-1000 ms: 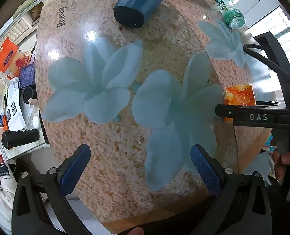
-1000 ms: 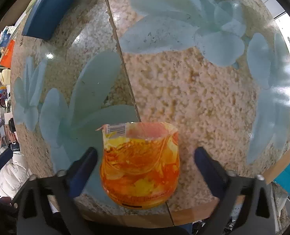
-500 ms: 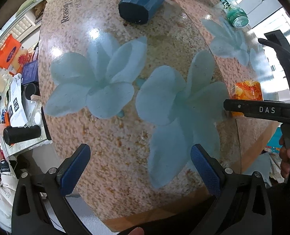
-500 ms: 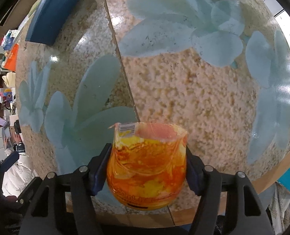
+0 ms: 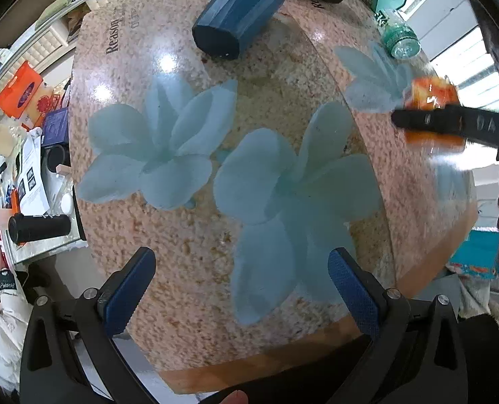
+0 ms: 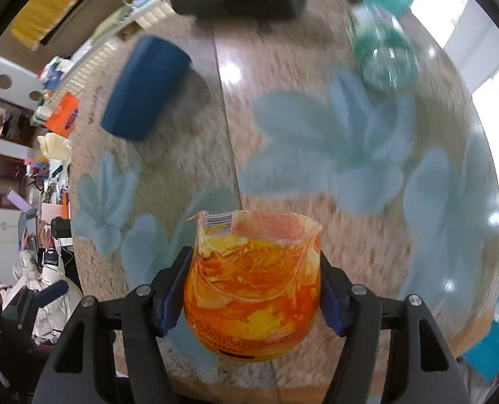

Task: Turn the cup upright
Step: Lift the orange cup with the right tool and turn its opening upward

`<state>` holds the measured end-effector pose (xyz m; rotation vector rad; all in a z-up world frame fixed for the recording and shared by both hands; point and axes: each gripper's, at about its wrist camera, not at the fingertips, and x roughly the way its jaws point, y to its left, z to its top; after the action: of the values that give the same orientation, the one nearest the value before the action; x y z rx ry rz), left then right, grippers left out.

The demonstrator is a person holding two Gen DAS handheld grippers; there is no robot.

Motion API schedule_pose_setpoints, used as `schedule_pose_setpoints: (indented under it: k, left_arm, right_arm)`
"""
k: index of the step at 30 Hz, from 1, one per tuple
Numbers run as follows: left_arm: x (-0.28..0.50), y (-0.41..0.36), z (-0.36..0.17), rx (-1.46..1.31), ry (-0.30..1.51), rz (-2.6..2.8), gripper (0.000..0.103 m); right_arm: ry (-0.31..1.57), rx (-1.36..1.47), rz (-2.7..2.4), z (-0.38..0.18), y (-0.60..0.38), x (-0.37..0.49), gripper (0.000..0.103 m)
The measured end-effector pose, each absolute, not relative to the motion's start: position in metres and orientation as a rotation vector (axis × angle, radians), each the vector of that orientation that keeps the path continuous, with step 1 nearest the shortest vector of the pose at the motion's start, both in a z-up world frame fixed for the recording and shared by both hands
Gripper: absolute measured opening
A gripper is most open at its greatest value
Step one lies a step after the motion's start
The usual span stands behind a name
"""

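In the left wrist view, the left gripper [image 5: 239, 284] is seen with its fingers [image 5: 130, 286] spread wide and holding nothing, above the flowered desk [image 5: 188, 242]. At the far right, the orange cup [image 5: 431, 92] is seen blurred, partly hidden behind one arm of the right gripper [image 5: 451, 123]. A blue tumbler [image 5: 237, 28] lies on its side further back, near a green bottle [image 5: 400, 35].

In the right wrist view, the cup [image 6: 252, 286] is clamped by its two sides between the right gripper's [image 6: 254, 289] fingers [image 6: 172, 293], its barcoded end pointing away from the camera. The cup is judged light and thin-walled, likely plastic with a glossy, somewhat slippery skin, so a firm but gentle hold across the mid-body, as now taken, seems suitable; hard squeezing could deform it.

Compared with half a second earlier, the grip is unchanged, but the cup has been lifted and the gripper tilted: the background is now motion-blurred, and the tumbler [image 6: 145, 87] and bottle [image 6: 385, 55] have come further into sight. In the left view, the cup has shifted upward.
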<state>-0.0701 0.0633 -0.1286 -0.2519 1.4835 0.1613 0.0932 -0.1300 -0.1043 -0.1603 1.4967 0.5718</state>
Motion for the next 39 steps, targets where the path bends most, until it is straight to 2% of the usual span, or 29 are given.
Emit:
schedule_pose_setpoints:
  k: [12, 19, 24, 35, 39]
  left_arm:
    - [-0.055, 0.041, -0.126, -0.377, 1.466, 0.258, 0.103]
    - [-0.050, 0.022, -0.134, -0.440, 1.450, 0.293, 0.103]
    - [-0.043, 0.012, -0.144, -0.507, 1.425, 0.306, 0.103]
    - [-0.045, -0.008, -0.154, -0.519, 1.437, 0.353, 0.103]
    - [-0.050, -0.015, -0.156, -0.518, 1.445, 0.363, 0.103]
  right_arm:
    - [1.149, -0.238, 0.794, -0.055, -0.145, 0.126, 0.065]
    - [0.949, -0.298, 0.859, -0.069, -0.137, 0.124, 0.065]
    - [0.846, -0.319, 0.913, -0.099, -0.136, 0.122, 0.065]
    - [0.746, -0.405, 0.945, -0.146, -0.139, 0.110, 0.065]
    - [0.782, -0.408, 0.959, -0.159, -0.140, 0.112, 0.065]
